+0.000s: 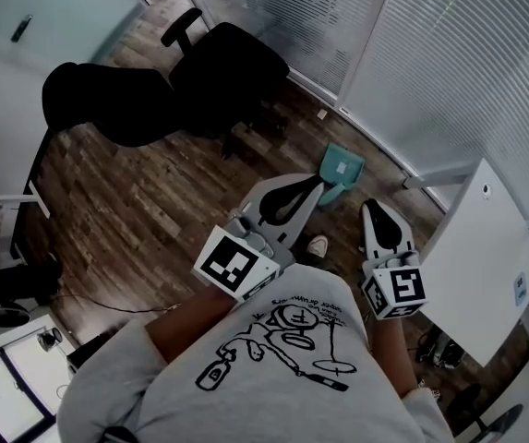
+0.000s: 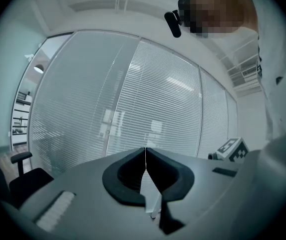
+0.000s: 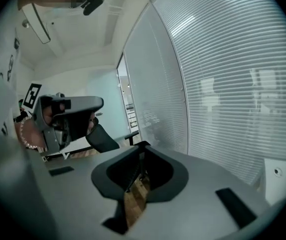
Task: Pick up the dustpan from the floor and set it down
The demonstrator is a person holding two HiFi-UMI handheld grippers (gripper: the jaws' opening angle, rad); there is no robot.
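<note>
A grey shirt [image 1: 273, 367] with a black line drawing fills the bottom of the head view, and both arms reach out from it over a dark wooden plank floor [image 1: 144, 201]. The left hand-held gripper [image 1: 308, 190] [image 2: 145, 151] has its jaws pressed together with nothing between them, and its view looks level at white blinds [image 2: 147, 99]. The right hand-held gripper [image 1: 373, 209] [image 3: 143, 145] is also closed and empty, tilted a little downward, with floor planks showing under its tips. The teal dustpan [image 1: 341, 172] lies on the floor close to the floor's edge along the blind-covered glass wall, and in the head view it sits just beyond the left gripper's tip; neither gripper holds it. Two black office chairs [image 1: 227, 77] stand further back on the floor. A white panel [image 1: 481, 257] stands at the right, and a shoe [image 1: 318, 245] shows between the grippers.
</note>
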